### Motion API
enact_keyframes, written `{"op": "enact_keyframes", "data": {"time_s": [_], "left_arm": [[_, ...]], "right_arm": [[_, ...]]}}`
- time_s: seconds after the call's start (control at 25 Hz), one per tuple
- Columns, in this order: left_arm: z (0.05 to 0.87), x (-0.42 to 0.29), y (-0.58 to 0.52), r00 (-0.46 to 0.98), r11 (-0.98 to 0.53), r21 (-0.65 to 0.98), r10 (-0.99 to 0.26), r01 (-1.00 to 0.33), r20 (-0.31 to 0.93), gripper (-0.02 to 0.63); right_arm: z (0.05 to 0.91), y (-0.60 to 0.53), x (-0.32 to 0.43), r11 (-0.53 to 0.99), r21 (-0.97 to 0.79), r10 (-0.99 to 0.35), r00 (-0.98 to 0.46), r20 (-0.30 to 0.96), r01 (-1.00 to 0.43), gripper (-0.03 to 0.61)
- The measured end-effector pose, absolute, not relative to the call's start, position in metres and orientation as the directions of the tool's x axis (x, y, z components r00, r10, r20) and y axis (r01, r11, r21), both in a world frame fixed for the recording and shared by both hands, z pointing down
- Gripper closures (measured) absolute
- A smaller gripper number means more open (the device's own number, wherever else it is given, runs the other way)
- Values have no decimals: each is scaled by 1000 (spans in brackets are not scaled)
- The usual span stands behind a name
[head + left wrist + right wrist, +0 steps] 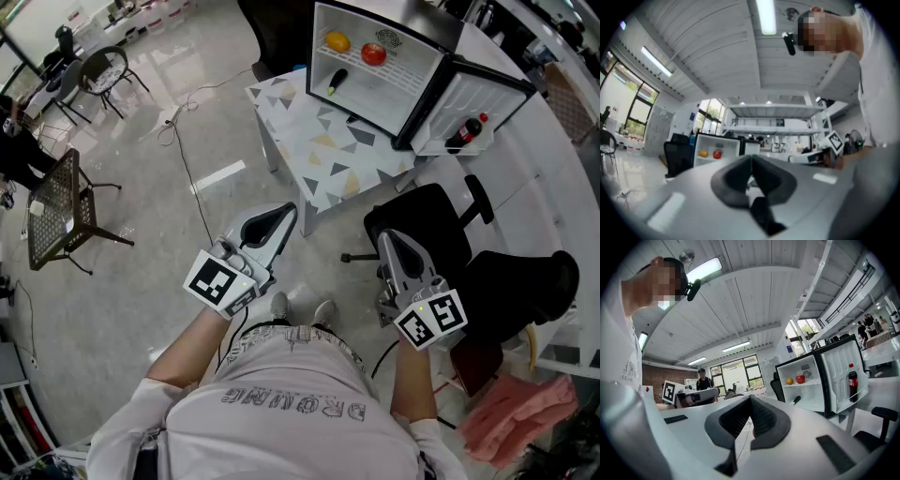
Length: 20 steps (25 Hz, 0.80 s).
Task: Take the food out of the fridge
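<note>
Food in open fridge on bench, 1 o'clock from tools, well apart; orange fruit, tomato on shelf; approach step, nothing taken; left tool, right tool closed, empty; next: move closer, open jaws.

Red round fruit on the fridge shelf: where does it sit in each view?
Head view: red round fruit top centre, on the open white fridge's upper shelf.
Left gripper view: small, left of centre.
Right gripper view: right of centre.
Shared landmark: the yellow-orange round fruit, at its left in all three.
</note>
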<state>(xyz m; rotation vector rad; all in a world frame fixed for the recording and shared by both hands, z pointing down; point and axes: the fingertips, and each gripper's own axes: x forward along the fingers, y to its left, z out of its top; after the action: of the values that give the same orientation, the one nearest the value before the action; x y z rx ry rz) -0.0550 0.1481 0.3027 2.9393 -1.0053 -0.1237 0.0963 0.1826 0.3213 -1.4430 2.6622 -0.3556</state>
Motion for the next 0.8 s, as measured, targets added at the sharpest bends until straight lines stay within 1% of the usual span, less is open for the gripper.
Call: {"op": "enact_keyframes", "data": {"time_s": [0.8], "left_arm": [[313,-23,140,769,-770,59,-637,-635,-45,604]], "right_arm": [[327,167,122,549,-268,-819,-574,17,-791,586]]}}
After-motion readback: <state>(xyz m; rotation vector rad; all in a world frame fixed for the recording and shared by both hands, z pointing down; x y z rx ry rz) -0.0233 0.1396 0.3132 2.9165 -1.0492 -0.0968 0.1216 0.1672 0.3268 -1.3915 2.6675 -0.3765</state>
